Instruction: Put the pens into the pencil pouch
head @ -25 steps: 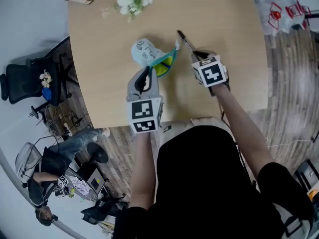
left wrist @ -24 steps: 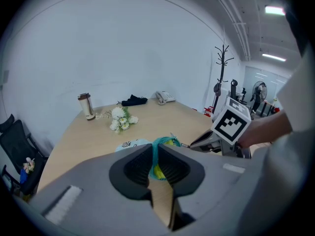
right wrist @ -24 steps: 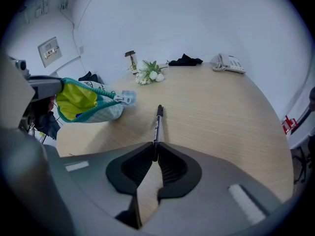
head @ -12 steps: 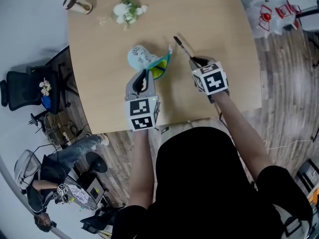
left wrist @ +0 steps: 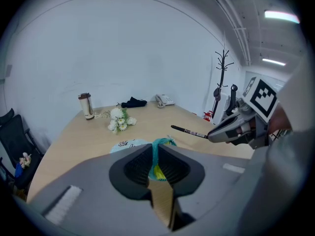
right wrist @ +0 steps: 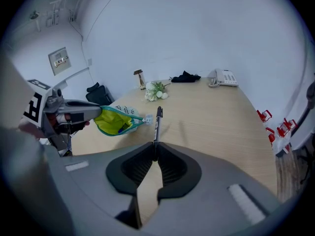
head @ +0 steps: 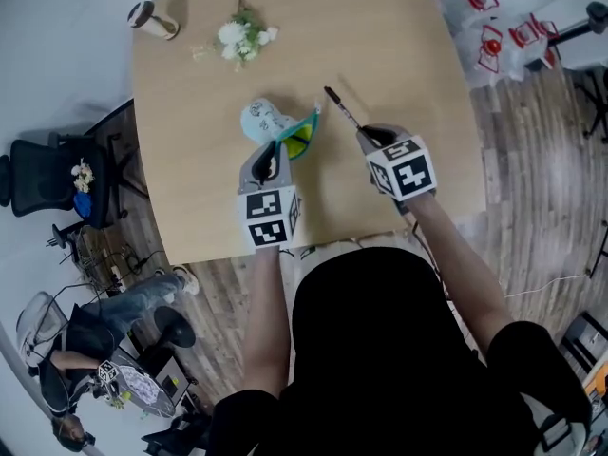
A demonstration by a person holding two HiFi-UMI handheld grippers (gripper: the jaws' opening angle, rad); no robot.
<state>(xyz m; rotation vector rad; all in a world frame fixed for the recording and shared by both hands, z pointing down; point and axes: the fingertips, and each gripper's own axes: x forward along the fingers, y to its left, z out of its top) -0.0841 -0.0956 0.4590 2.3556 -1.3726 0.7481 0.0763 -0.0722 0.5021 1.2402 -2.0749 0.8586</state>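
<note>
Head view: the pencil pouch (head: pixel 264 119) is clamped at its rim by fingers of the left gripper (head: pixel 277 150); a pen (head: pixel 339 106), pinched in the right gripper (head: pixel 367 134), is not yet inserted.

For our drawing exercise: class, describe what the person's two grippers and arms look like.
Both the left gripper and right gripper have grey bodies, black ribbed pads and a white cube with black square markers. The person wears a black top; forearms are uncovered.
</note>
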